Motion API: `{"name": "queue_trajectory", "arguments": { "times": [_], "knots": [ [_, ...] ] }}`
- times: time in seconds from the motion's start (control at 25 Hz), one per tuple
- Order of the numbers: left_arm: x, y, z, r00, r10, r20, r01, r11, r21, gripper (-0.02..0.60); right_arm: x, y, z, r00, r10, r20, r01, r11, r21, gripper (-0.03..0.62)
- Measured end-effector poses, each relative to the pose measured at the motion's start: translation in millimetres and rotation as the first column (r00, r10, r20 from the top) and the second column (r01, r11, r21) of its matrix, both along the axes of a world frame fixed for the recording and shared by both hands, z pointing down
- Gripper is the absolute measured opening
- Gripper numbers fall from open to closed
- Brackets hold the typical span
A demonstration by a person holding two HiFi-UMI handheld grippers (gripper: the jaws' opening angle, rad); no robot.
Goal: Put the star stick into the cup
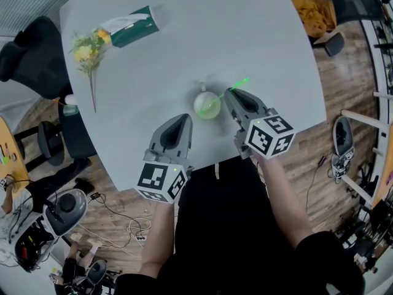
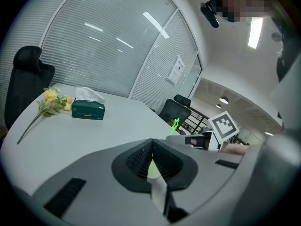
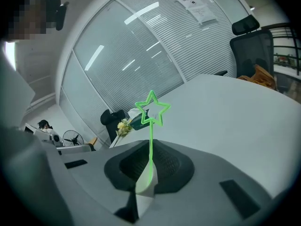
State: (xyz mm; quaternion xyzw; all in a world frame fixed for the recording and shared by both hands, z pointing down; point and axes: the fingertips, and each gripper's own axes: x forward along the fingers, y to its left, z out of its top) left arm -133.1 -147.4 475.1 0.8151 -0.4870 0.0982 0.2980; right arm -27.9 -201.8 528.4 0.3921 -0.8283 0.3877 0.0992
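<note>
Right gripper [image 3: 150, 160] pinched shut on star stick [image 3: 151, 135]; lower end seems inside cup [image 1: 199, 109], star toward 2 o'clock. Left gripper [image 2: 153, 147] closed, empty. I'd lower further, then release gently.

On my counter [image 1: 264, 35] the cup [image 1: 207, 105] sits near the front edge, with the left gripper [image 1: 183, 119] just left of it and the right gripper [image 1: 228, 93] just right. The stick [image 1: 241, 83] slants from over the cup's mouth, through the right gripper, and out to the right. Far back on the left lies the box [image 1: 132, 26], with the flowers [image 1: 89, 47] at its left.
</note>
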Motion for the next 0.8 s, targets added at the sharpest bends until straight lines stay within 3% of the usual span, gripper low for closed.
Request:
{"name": "queue_trajectory", "arguments": {
  "times": [0.8],
  "knots": [
    [-0.9, 6.8, -5.4, 1.000, 0.005, 0.002, -0.005, 1.000, 0.020, -0.002, 7.2, 2.9, -0.2, 1.000, 0.028, 0.000, -0.028, 1.000, 0.000, 0.039]
  ]
}}
